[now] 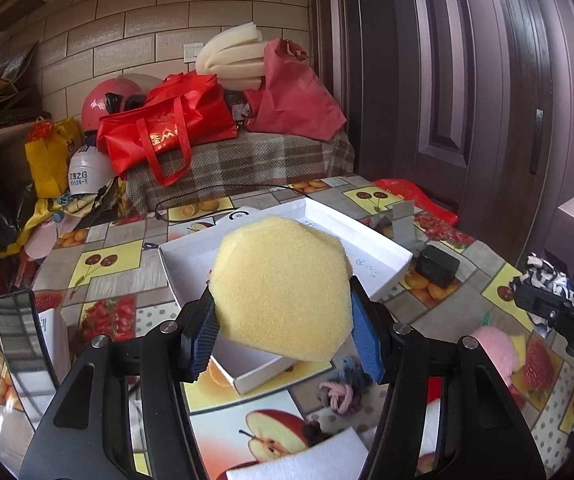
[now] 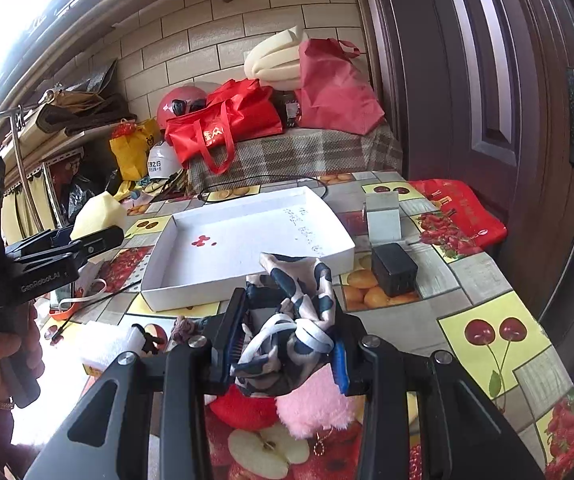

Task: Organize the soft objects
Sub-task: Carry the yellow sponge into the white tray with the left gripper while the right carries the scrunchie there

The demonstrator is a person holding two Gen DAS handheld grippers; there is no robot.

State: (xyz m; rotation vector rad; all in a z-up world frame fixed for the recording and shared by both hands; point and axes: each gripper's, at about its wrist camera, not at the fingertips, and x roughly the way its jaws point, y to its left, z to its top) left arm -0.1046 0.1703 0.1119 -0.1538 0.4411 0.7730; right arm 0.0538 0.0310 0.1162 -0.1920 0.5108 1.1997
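My left gripper is shut on a yellow sponge and holds it above the near edge of the white tray. In the right wrist view the left gripper and the sponge hang left of the tray. My right gripper is shut on a black-and-white patterned cloth, above the table just in front of the tray. It also shows in the left wrist view at the right. The tray holds nothing soft.
On the fruit-print tablecloth lie a pink plush, a red plush, a knotted yarn piece and white foam. A black box and a grey block stand right of the tray. Red bags are behind.
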